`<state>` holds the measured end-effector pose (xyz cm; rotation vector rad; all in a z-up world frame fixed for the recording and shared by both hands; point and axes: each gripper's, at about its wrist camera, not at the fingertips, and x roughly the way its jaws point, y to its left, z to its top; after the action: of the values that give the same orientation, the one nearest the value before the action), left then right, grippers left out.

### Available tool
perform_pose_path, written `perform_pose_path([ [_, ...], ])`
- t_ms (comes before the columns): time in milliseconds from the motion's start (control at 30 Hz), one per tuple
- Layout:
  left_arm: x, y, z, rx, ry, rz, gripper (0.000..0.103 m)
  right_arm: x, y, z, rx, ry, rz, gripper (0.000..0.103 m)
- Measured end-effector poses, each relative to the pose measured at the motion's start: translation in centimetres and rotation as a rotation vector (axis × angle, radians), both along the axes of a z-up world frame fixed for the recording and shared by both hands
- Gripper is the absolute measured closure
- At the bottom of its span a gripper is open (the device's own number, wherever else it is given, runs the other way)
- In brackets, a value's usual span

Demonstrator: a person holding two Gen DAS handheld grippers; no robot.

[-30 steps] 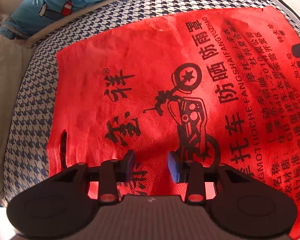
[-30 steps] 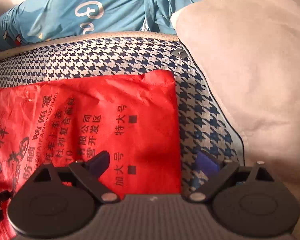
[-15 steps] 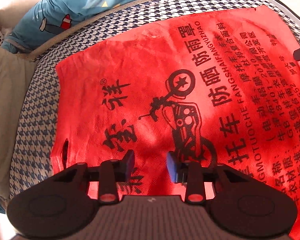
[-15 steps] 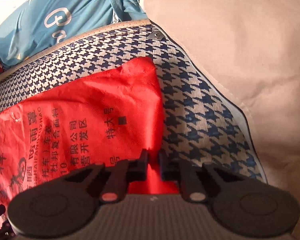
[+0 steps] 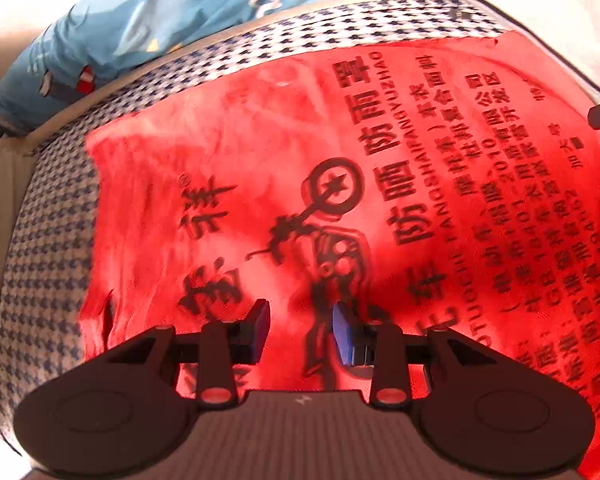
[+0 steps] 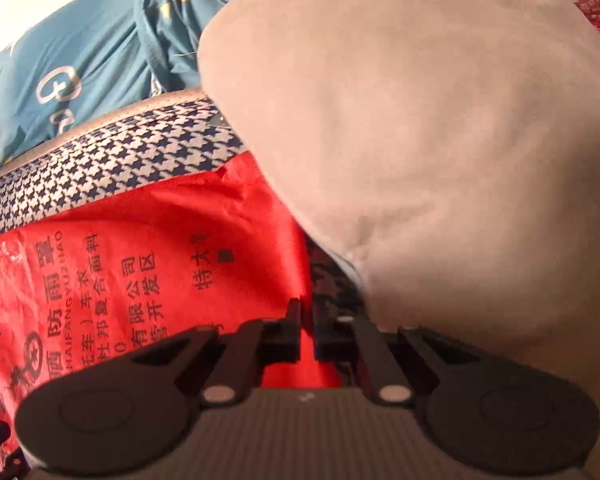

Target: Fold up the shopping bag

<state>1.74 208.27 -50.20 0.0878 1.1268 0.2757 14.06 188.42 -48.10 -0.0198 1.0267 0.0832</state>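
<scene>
— How far along is the fold?

— Barely begun, I'd say. The red shopping bag (image 5: pixel 380 200) lies spread, printed side up, on the houndstooth cushion (image 5: pixel 48 248), no crease made yet.

— And your hands?

— My right hand-held gripper (image 6: pixel 307 332) is clamped on the bag's right edge, just beside the beige pillow (image 6: pixel 440 140); red fabric shows between the closed jaws. My left hand-held gripper (image 5: pixel 298 328) tilts steeply down over the near edge, jaws part open with fabric between them; I can't tell if it pinches anything.
</scene>
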Motion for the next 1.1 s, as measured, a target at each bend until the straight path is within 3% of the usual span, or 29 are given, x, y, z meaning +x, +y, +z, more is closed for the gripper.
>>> perform_pose_path([
  [100, 1.2, -1.5, 0.3, -0.028, -0.010, -0.006, 0.070, 0.7, -1.2, 0.6, -0.052, -0.031, -0.015, 0.103],
  [233, 1.3, -2.0, 0.4, -0.039, -0.010, -0.003, 0.069, 0.7, -2.0, 1.0, -0.024, -0.009, 0.038, 0.103],
  [500, 1.0, 0.6, 2.4, -0.038, 0.023, 0.010, 0.066, 0.0, 0.5, 3.3, -0.022, -0.045, 0.153, 0.091],
  [533, 1.0, 0.8, 2.6, -0.035, 0.022, 0.008, 0.066, 0.2, 0.8, 3.9, -0.029, -0.059, 0.162, 0.087],
  [633, 1.3, 1.1, 3.3, -0.023, 0.024, 0.001, 0.065, 0.8, 1.3, 5.8, -0.031, -0.099, 0.182, 0.060],
  [767, 2.3, 2.7, 3.6, -0.012, 0.022, 0.016, 0.065, 1.2, 0.7, 6.8, -0.004, -0.068, 0.204, 0.058],
  [967, 2.8, 6.7, 3.0, 0.003, 0.021, 0.079, 0.065, -1.0, 2.4, 5.7, -0.011, -0.013, 0.295, 0.055],
  [1100, 3.3, 8.1, 2.8, 0.005, 0.006, 0.079, 0.065, -1.9, 4.5, 3.8, 0.009, 0.012, 0.287, 0.054],
])
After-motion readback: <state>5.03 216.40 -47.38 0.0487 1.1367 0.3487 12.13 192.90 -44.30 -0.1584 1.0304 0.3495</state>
